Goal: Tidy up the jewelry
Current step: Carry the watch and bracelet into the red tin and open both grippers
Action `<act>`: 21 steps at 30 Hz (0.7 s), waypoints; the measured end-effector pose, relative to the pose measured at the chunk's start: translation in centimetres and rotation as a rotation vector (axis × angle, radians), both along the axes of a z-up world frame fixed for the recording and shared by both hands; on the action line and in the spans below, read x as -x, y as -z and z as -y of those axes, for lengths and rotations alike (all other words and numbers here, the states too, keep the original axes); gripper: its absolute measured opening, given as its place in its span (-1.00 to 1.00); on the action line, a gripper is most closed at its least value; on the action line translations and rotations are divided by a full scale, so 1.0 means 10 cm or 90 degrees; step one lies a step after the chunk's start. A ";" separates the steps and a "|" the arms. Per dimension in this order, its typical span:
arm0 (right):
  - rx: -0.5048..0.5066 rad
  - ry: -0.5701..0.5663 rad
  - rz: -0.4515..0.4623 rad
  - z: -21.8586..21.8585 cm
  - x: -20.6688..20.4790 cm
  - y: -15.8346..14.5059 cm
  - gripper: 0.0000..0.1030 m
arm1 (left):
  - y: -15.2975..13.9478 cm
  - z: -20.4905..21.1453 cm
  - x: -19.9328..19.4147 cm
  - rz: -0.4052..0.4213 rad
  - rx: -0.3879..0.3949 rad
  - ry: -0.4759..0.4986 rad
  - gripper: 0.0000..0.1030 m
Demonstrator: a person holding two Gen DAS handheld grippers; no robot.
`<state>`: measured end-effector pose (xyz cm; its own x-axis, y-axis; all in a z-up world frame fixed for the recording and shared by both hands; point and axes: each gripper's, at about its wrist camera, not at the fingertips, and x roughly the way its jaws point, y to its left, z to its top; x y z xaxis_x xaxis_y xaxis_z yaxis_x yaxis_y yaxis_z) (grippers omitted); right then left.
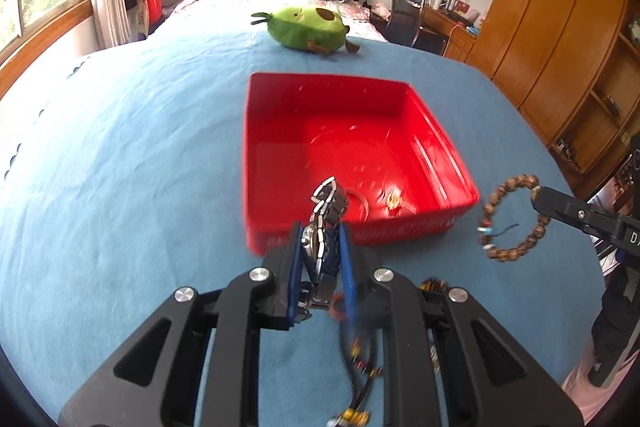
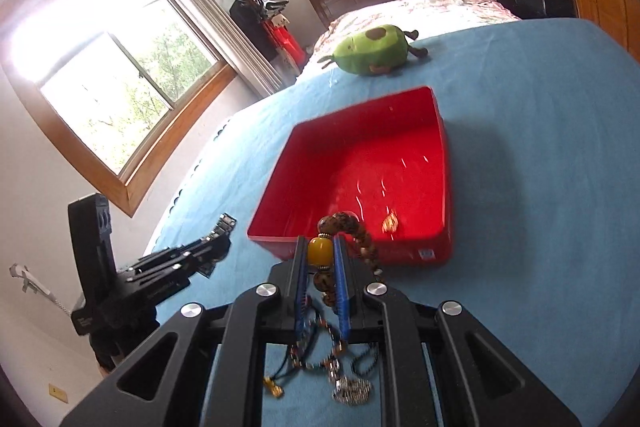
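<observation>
Gripping a metal watch (image 1: 325,227) between nearly closed blue pads, the left gripper (image 1: 320,239) hovers just short of the red bin (image 1: 280,155), with loose cords (image 1: 360,359) lying beneath it. From the right wrist, the right gripper (image 2: 320,251) pinches the beaded bracelet (image 2: 320,251) by its yellow bead; the bin lies just ahead, with more jewelry (image 2: 344,383) below.

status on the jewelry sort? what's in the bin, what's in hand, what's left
Done: one small gold piece lies in the red bin. In hand: the left gripper is shut on a metal watch; the right gripper is shut on a beaded bracelet, both just short of the bin. Left: cords and pendants on the blue cloth.
</observation>
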<state>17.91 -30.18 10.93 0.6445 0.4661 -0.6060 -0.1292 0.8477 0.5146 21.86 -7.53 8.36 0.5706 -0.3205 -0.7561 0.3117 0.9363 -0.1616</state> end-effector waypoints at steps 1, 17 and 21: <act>-0.001 0.001 0.003 -0.01 -0.06 -0.01 -0.76 | 0.00 0.04 -0.07 -0.001 0.003 0.000 -0.69; 0.052 0.031 -0.053 -0.18 -1.17 0.55 -0.76 | 0.51 0.39 -1.12 -0.060 -0.012 -0.032 -0.69; 0.077 0.039 -0.068 -0.20 -1.28 0.67 -0.76 | 0.59 0.42 -1.21 -0.065 -0.021 -0.029 -0.68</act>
<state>30.69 -28.19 4.22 0.5984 0.3477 -0.7218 -0.0248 0.9086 0.4170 34.00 -11.71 2.42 0.5031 -0.2699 -0.8210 0.2517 0.9546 -0.1596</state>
